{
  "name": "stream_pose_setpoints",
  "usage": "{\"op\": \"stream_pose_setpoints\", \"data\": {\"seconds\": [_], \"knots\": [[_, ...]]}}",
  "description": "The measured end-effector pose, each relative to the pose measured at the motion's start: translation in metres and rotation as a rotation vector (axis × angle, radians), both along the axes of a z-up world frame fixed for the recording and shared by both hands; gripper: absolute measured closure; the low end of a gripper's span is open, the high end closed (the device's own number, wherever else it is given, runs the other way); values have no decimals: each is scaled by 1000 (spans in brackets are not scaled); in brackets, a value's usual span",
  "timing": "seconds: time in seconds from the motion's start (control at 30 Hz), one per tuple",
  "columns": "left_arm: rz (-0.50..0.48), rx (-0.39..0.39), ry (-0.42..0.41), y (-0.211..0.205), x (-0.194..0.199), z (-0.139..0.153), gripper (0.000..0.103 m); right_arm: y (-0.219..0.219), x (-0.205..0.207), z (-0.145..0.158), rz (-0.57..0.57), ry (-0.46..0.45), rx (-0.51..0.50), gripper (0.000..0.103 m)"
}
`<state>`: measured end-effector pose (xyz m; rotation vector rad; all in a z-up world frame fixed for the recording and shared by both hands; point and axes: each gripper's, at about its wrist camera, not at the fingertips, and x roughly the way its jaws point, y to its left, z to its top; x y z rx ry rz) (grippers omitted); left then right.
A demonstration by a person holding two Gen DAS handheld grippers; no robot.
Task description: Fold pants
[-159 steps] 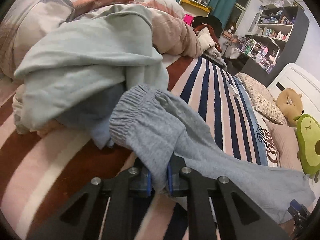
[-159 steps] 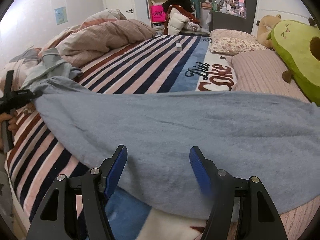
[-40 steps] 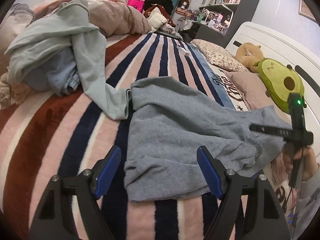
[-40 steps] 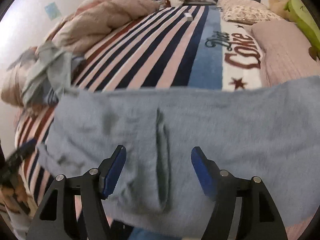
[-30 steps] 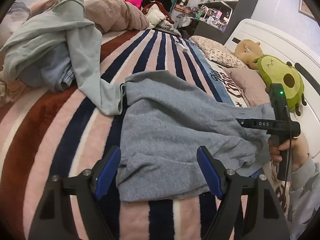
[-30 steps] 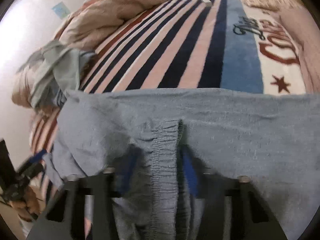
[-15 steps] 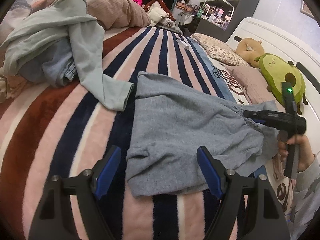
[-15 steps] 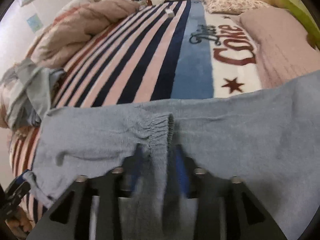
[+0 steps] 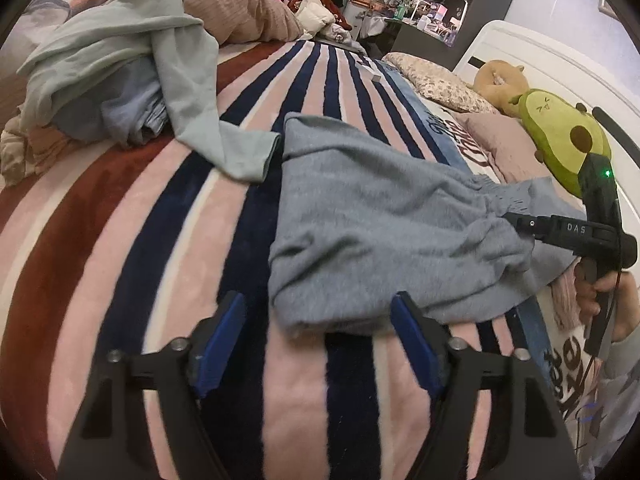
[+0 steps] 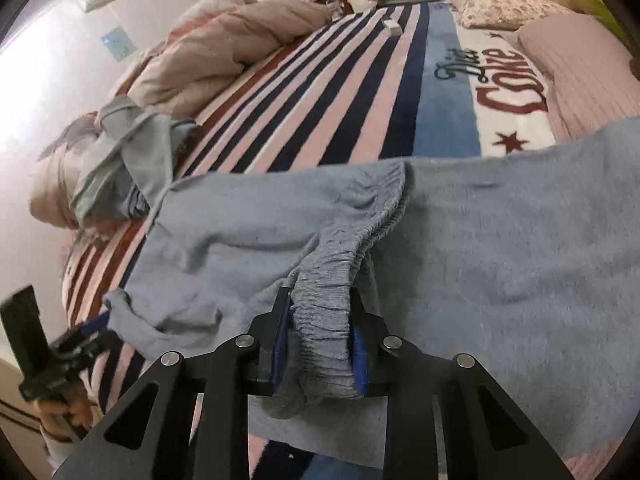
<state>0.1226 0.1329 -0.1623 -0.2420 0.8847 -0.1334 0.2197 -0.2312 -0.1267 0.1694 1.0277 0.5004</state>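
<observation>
The grey sweatpants (image 9: 380, 216) lie partly folded on the striped bed. In the right wrist view my right gripper (image 10: 320, 350) is shut on the gathered elastic waistband (image 10: 344, 264), with the pants (image 10: 520, 248) spread beyond and to the right. In the left wrist view the right gripper (image 9: 516, 218) holds that waistband a little above the lower layer. My left gripper (image 9: 316, 340) is open and empty, just in front of the near fold edge of the pants. It also shows at the lower left of the right wrist view (image 10: 86, 338).
A heap of pale green and blue clothes (image 9: 120, 68) lies at the left, one sleeve reaching the pants. A pink duvet (image 10: 224, 52) is bunched behind. Pillows (image 9: 436, 80) and an avocado plush (image 9: 564, 140) lie at the headboard. A small white box (image 10: 392, 26) sits on the striped blanket (image 9: 120, 240).
My right gripper closed on the waistband and now holds it bunched and raised over the lower layer. The left gripper stayed open and barely moved.
</observation>
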Motion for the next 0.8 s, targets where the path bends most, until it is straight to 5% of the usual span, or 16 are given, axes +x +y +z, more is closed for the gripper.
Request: {"op": "stream_pose_setpoints", "data": {"seconds": [0.07,0.2,0.27,0.33,0.53,0.6,0.7,0.8], "knots": [[5,-9,21,0,1,-4,50,-1,0,-5,-24,24,-64,80],[5,-10,-7,-5,-2,5,49,-21,-13,-3,-64,44,-56,65],[-3,-19,-34,-7,-4,14,37,-39,-28,13,-84,1,-31,47],[-13,-27,-61,-11,-3,24,37,-63,-52,38,-127,-72,-10,20],[-51,-49,-105,-32,3,48,32,-129,-95,81,-317,-237,-112,20],[-68,-63,-122,-39,3,54,26,-152,-95,84,-398,-224,-154,20],[-86,-64,-135,-48,4,60,25,-178,-85,66,-443,-134,-80,19],[-88,-56,-134,-52,6,61,24,-185,-74,57,-436,-184,-43,18]]}}
